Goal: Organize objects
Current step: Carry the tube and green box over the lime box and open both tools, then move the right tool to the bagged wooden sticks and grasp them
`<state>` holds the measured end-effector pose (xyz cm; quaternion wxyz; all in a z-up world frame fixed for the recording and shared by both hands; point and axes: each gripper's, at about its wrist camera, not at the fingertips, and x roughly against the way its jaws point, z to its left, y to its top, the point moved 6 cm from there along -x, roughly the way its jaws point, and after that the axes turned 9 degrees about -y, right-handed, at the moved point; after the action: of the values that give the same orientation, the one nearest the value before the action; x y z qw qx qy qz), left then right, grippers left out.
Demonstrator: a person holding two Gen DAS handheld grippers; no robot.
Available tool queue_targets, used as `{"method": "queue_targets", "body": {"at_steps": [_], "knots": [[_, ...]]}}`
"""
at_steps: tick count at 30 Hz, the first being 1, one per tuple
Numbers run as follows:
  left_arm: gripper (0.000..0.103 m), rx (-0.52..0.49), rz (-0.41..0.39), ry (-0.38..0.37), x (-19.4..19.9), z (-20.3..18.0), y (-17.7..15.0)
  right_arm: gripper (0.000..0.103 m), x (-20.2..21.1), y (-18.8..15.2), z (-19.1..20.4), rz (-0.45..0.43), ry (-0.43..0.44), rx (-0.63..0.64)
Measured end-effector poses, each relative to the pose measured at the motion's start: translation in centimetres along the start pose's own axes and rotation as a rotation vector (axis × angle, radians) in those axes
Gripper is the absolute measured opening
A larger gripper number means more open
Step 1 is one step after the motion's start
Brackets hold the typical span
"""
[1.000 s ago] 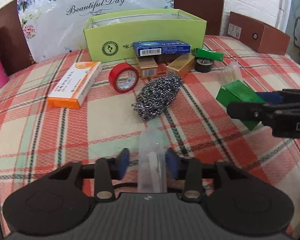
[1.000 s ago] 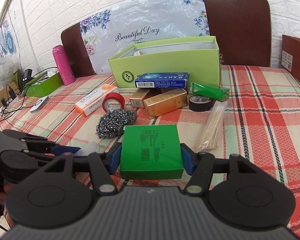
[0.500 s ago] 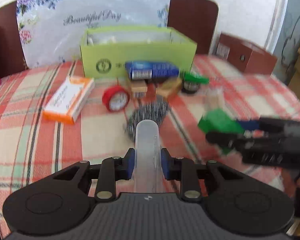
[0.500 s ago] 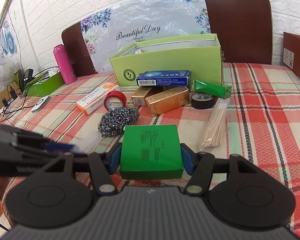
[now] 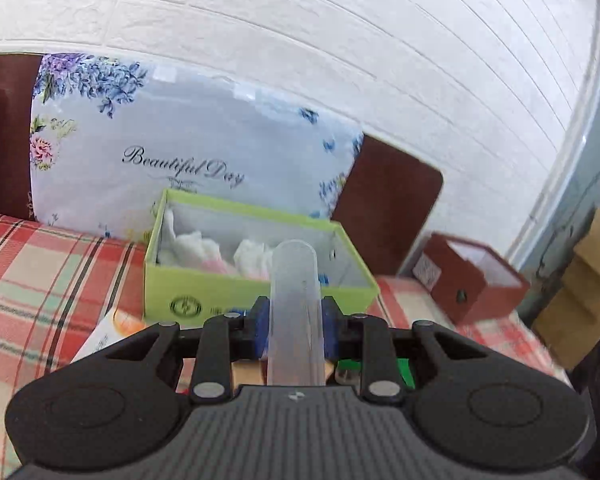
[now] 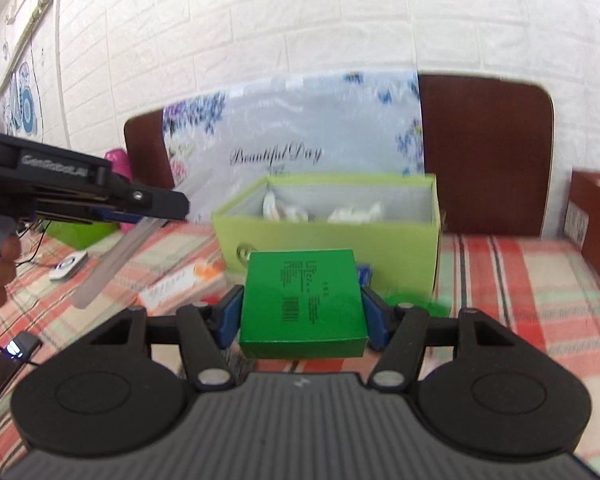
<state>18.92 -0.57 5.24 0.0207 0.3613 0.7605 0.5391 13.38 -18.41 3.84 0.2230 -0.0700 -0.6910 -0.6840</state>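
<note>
Blue pads of the left claw [image 5: 294,320] clamp a clear plastic tube [image 5: 296,300], held in the air before the open lime-green box [image 5: 204,280]. Right claw [image 6: 302,312] grips a green carton [image 6: 302,300] above the plaid worktop [image 6: 520,280], facing that same box with white wads inside.

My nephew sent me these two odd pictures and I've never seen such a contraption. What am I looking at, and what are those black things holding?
A person holds a hand tool with a two-finger claw in each hand; a camera on each looks forward over it. The left claw grips a clear plastic tube; the right claw grips a green box. Ahead, on a checked tablecloth, stands an open lime-green box with white stuff inside. In the right-hand view the left tool shows at the left, tube hanging down.
</note>
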Motion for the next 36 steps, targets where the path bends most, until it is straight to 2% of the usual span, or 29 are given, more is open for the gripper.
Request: {"method": "queue_targets", "body": {"at_steps": [7, 11, 19, 20, 21, 23, 25, 27, 29, 36], "knots": [[0.029, 0.048, -0.073, 0.008, -4.2, 1.1, 4.8, 0.060, -3.9, 3.8, -1.1, -0.059, -0.048, -0.005], [0.029, 0.030, -0.097, 0.040, -6.9, 1.7, 6.9, 0.060, -7.1, 5.9, -1.3, -0.081, -0.059, -0.014], [0.029, 0.041, -0.096, 0.087, -11.7, 5.2, 8.1, 0.061, -14.6, 6.9, -1.3, -0.066, -0.082, -0.006], [0.033, 0.041, -0.101, 0.098, -12.4, 5.9, 7.9, 0.063, -15.6, 6.8, -1.4, -0.062, -0.087, -0.006], [0.054, 0.042, -0.095, 0.100, -13.0, 6.6, 7.6, 0.077, -16.7, 6.5, -1.4, -0.051, -0.094, -0.004], [0.077, 0.067, -0.063, 0.121, -13.8, 8.2, 6.6, 0.097, -18.2, 5.7, -1.6, -0.012, -0.117, 0.012], [0.077, 0.094, -0.049, 0.135, -14.0, 9.4, 5.4, 0.097, -18.4, 4.7, -1.6, -0.004, -0.120, 0.032], [0.077, 0.113, -0.040, 0.140, -13.9, 10.2, 4.6, 0.103, -18.4, 4.0, -1.5, -0.012, -0.126, 0.053], [0.077, 0.125, -0.034, 0.148, -13.7, 10.5, 4.2, 0.103, -18.4, 3.7, -1.2, -0.017, -0.140, 0.079], [0.078, 0.125, -0.048, 0.126, -11.1, 8.1, 4.3, 0.103, -16.4, 4.4, -0.6, -0.022, -0.132, 0.075]]}}
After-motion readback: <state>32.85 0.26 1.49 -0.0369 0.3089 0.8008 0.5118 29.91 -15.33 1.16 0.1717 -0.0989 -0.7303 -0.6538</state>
